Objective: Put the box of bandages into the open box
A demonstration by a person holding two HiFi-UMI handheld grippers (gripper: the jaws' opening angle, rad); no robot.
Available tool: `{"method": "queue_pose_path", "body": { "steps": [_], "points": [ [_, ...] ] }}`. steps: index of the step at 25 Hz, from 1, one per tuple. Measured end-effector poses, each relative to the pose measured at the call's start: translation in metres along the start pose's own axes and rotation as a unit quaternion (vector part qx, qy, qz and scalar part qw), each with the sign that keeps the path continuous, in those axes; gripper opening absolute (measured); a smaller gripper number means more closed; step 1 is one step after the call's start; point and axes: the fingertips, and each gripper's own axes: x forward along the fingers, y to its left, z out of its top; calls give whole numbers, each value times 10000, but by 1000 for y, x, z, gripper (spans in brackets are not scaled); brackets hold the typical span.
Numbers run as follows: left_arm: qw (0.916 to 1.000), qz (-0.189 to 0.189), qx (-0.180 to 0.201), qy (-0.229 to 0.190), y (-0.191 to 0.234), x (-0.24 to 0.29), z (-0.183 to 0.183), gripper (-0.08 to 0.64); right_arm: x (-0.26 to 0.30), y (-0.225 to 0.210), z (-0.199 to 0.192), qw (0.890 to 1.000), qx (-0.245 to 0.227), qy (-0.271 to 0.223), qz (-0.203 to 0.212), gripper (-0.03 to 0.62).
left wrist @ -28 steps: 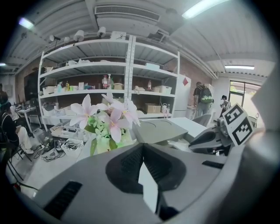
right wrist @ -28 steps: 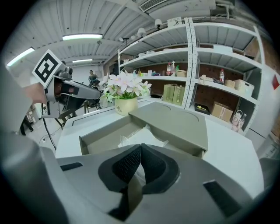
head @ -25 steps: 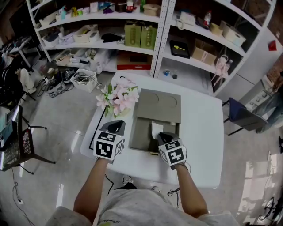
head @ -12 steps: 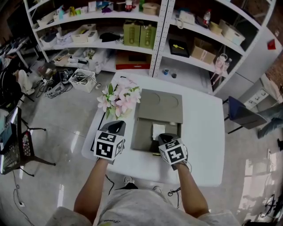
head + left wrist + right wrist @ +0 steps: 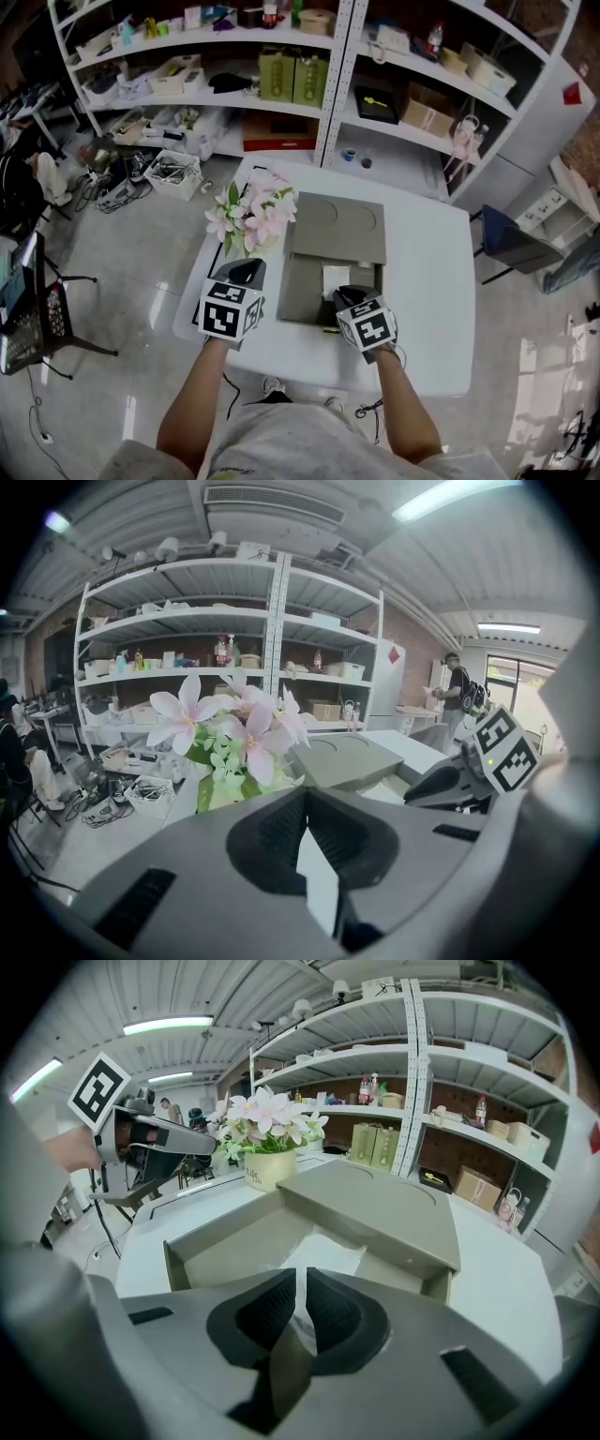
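Although a second separates this moment from the earlier frame, almost nothing differs: both tools keep their places, and the box of bandages lies where it lay. It is white and flat inside the open box, toward its right side, just below the edge of the grey lid that overhangs the open box's far part. The right tool hovers at the open box's near right corner, its jaws drawn together to a slit with nothing between them. The left tool hangs just left of the open box, jaws likewise closed and empty. Pink flowers stand off the open box's far left corner on the white bench.
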Motion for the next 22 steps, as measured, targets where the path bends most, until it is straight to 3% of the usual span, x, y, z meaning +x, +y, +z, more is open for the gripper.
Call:
{"method": "queue_pose_path", "body": {
  "steps": [22],
  "points": [
    [9996, 162, 75, -195, -48, -21, 16, 5, -81, -18, 31, 9948, 230, -991, 49, 40]
  ]
}}
